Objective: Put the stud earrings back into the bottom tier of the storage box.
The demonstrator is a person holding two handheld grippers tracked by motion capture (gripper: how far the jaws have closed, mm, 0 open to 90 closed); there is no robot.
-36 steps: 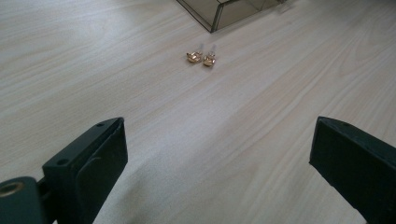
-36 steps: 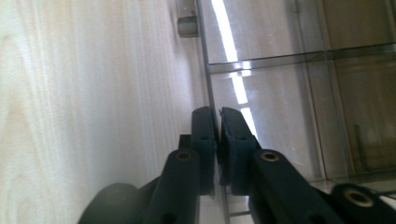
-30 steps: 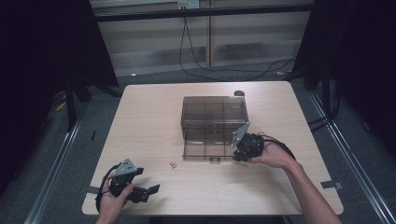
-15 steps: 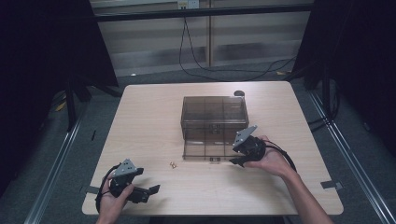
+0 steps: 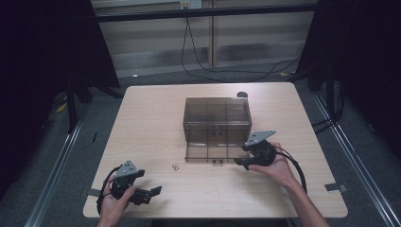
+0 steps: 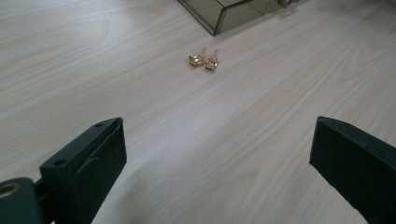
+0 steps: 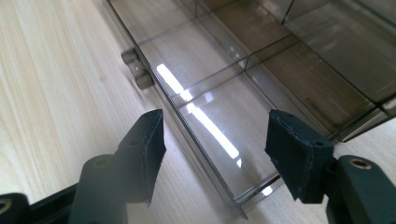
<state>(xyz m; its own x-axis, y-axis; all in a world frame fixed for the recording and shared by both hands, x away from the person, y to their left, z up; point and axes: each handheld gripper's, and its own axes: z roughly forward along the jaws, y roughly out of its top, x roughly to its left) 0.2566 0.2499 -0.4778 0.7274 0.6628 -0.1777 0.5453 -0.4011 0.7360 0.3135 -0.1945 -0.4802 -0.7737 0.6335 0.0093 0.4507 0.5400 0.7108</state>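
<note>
Two gold earrings (image 6: 204,61) lying side by side toward the tabletop's (image 5: 156,123) near edge, just off the pulled-out drawer (image 5: 213,152) of the smoky box (image 5: 216,117). Right hand-held gripper (image 7: 215,140) just opening, straddling the drawer's front wall, gripping nothing. Left hand-held gripper (image 6: 217,154) wide open, empty, near the front left corner.

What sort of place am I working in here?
Likely a lab recording station: a bare wooden table ringed by dark curtains, cables trailing on grey carpet, and a smoky plastic drawer box as prop.
</note>
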